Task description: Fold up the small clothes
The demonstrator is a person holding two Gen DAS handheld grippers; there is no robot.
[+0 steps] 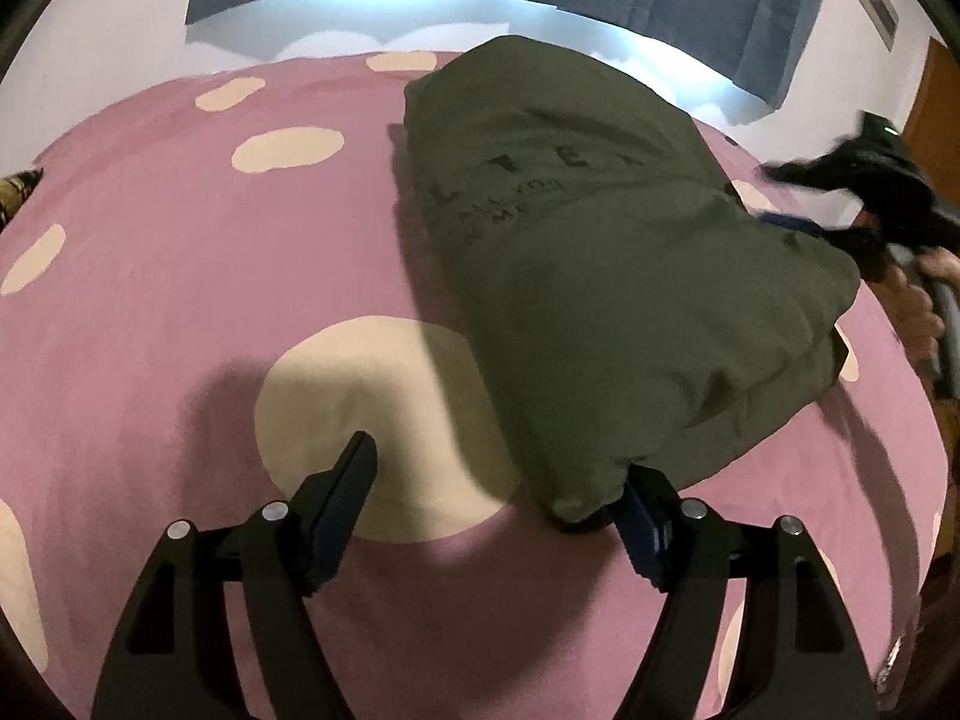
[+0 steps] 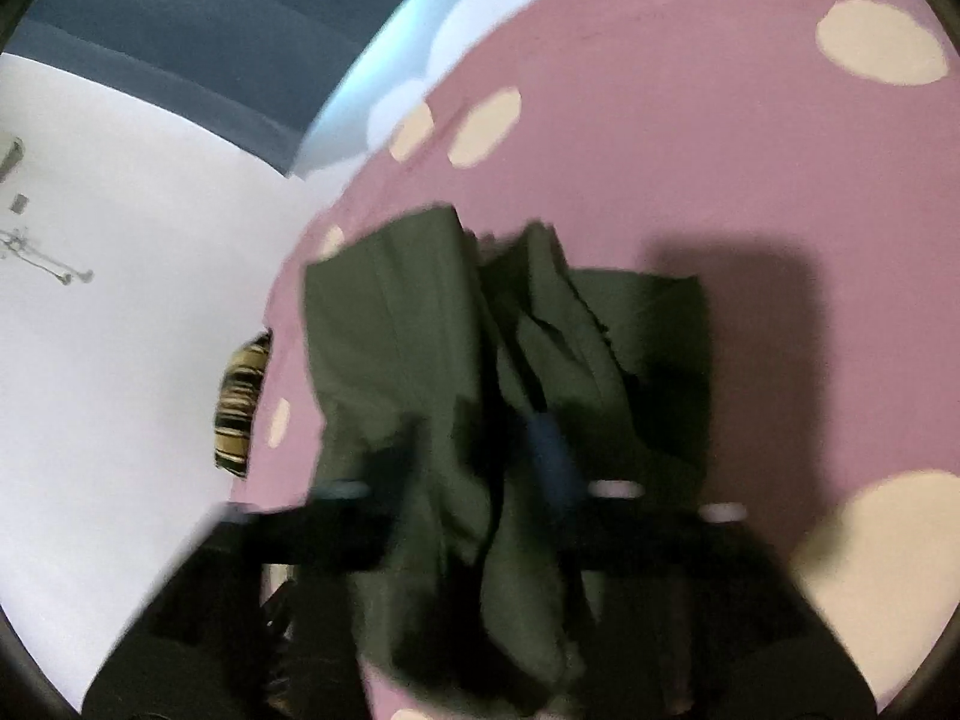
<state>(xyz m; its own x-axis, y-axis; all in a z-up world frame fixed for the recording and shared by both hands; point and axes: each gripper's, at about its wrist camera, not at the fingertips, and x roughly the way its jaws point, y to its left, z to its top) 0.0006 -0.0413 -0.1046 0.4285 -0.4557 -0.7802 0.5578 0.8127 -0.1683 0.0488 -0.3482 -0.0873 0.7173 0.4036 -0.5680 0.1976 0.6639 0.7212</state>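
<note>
Your olive-green cotton garment with dark printed lettering (image 1: 600, 252) lies bunched on the pink bed cover with cream dots (image 1: 180, 276). Your left gripper (image 1: 498, 480) has its 2 fingers spread wide; the right finger (image 1: 645, 516) sits under the garment's near corner, which drapes over it, while the left finger (image 1: 348, 492) is bare above a cream dot. Your right gripper (image 2: 480, 468) is blurred, its fingers closed on a gathered fold of the garment (image 2: 420, 360), lifting it off the cover (image 2: 720, 150).

Matt olive cloth garment (image 1: 600, 252); soft pink spotted bedsheet (image 1: 180, 300); matt black plastic claw (image 1: 498, 504)
</note>
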